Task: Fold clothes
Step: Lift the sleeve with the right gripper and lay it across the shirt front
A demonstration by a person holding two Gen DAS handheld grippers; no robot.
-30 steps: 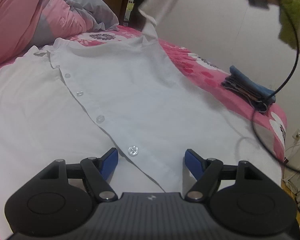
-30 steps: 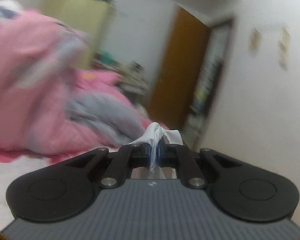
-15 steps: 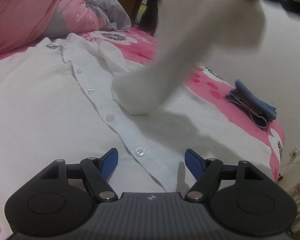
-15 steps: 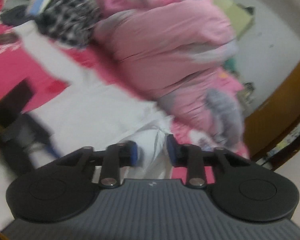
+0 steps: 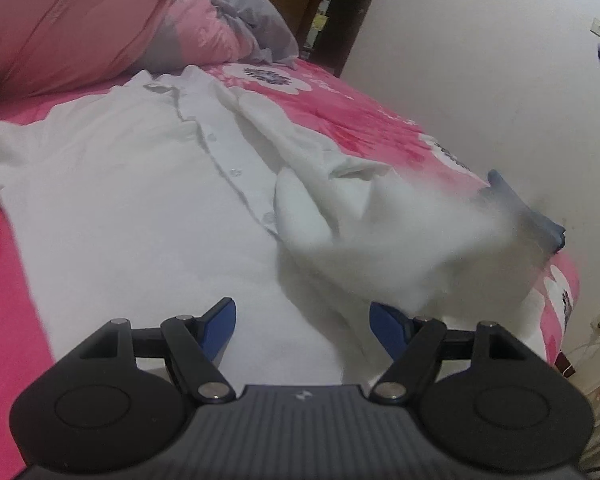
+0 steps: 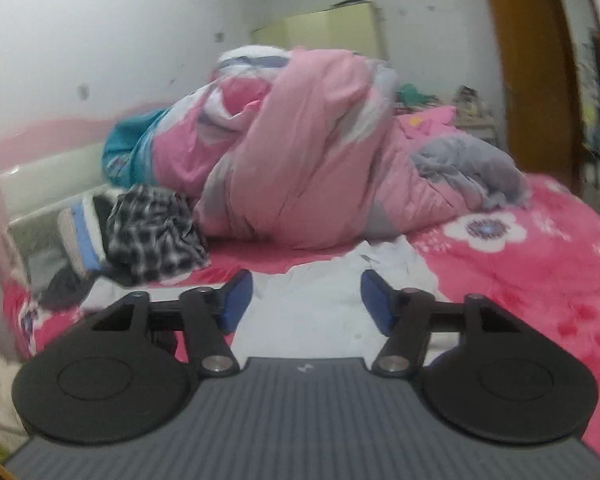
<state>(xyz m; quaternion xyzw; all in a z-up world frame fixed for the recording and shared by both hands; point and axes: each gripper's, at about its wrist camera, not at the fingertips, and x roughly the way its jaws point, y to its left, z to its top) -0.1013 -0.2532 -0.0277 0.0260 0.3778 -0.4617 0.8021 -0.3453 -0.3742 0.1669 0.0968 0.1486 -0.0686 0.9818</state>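
Left wrist view: your left tongs (image 5: 302, 320) stand wide apart, holding nothing, low over the white button-front cotton shirt (image 5: 140, 200).
Shirt: it lies spread flat on the pink flowered bedsheet (image 5: 340, 120), collar toward the far end; one sleeve (image 5: 380, 232), blurred, is draped across its right half.
Beyond: a folded blue cloth (image 5: 540, 220) sits near the bed's far edge.
Right wrist view: your right tongs (image 6: 306, 300) are wide and empty above the shirt's collar end; the bundled pink quilt (image 6: 300, 168) and a black-and-white checked garment (image 6: 156, 236) lie behind.
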